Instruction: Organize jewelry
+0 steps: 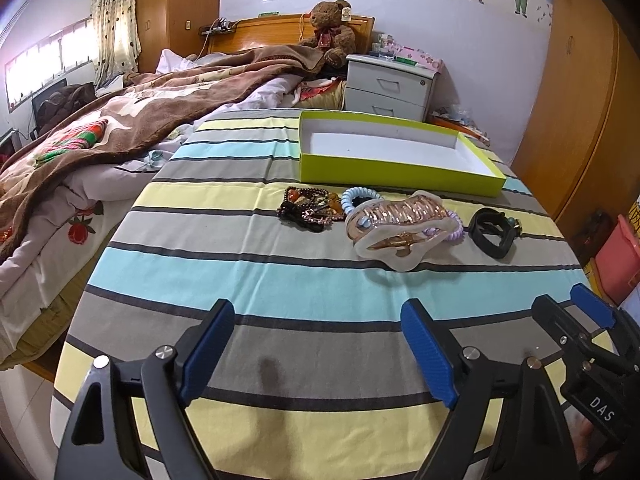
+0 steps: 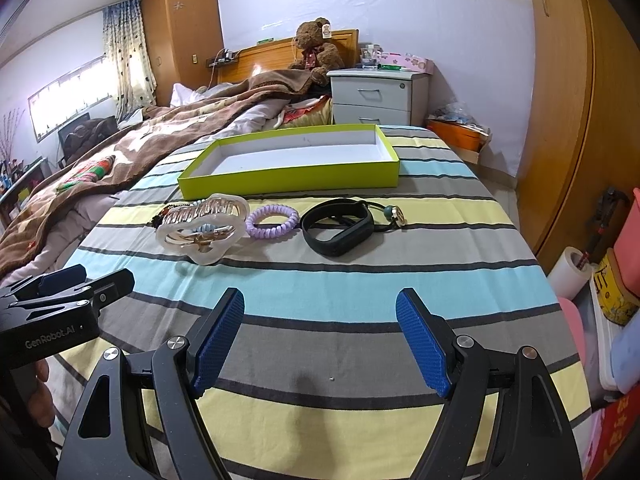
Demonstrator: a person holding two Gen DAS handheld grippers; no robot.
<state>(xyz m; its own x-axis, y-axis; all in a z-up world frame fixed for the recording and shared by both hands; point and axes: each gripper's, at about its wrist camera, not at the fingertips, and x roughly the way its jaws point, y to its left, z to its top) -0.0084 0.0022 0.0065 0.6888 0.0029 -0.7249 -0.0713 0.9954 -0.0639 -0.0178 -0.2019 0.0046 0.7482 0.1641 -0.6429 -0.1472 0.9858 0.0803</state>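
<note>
Striped bedspread point(image 2: 360, 288); blue hair tie point(image 2: 199, 229) half-hidden behind clear claw clip point(image 2: 200, 228).

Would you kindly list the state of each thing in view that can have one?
Left gripper: jaws open, empty.
Right gripper: jaws open, empty.
Shallow lime-green cardboard box: lidless, empty.
Large translucent hair claw clip: shut, lying on the cloth.
Black wristband: lying flat, outside the box.
Grey nightstand drawers: shut.

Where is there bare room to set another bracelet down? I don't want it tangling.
Free: the striped cloth between both claws and the jewelry row, and inside the empty green box. Crowded: the row from hair clip to black band.
</note>
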